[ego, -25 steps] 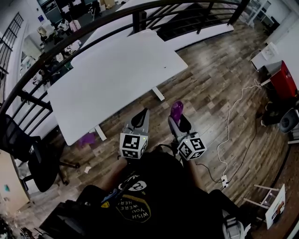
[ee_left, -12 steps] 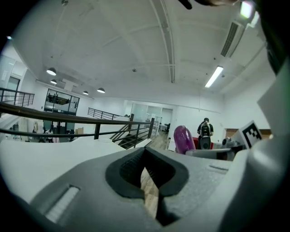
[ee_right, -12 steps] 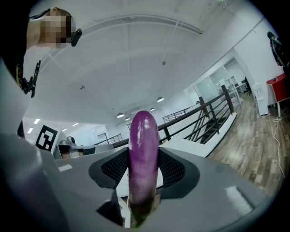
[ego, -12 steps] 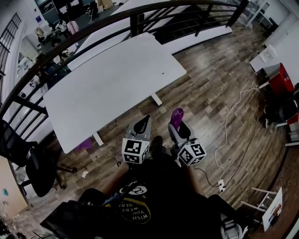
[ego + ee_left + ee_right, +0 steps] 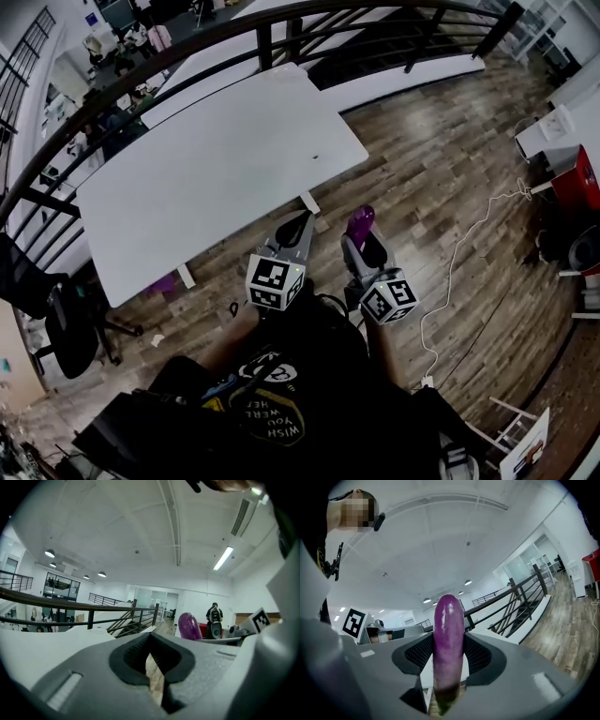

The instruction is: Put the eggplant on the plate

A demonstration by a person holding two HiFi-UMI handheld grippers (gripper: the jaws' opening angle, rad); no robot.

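Note:
A glossy purple eggplant (image 5: 359,223) stands upright between the jaws of my right gripper (image 5: 362,240), which is shut on it. In the right gripper view the eggplant (image 5: 448,634) fills the gap of the right gripper (image 5: 449,665), stem end down. My left gripper (image 5: 301,221) is beside it on the left, its jaws shut with nothing in them; in the left gripper view the left gripper (image 5: 151,641) shows the eggplant (image 5: 190,626) off to its right. Both grippers hang over the wooden floor, just short of the white table (image 5: 206,169). No plate shows in any view.
A black railing (image 5: 187,42) curves behind the table. A black office chair (image 5: 66,328) stands at the left, and a small purple thing (image 5: 164,283) lies under the table's near edge. A white cable (image 5: 459,253) runs across the floor at the right toward a red box (image 5: 574,178).
Both grippers have moved forward toward the table's near corner, the eggplant still gripped in the right one. The table now lies closer to the gripper tips.

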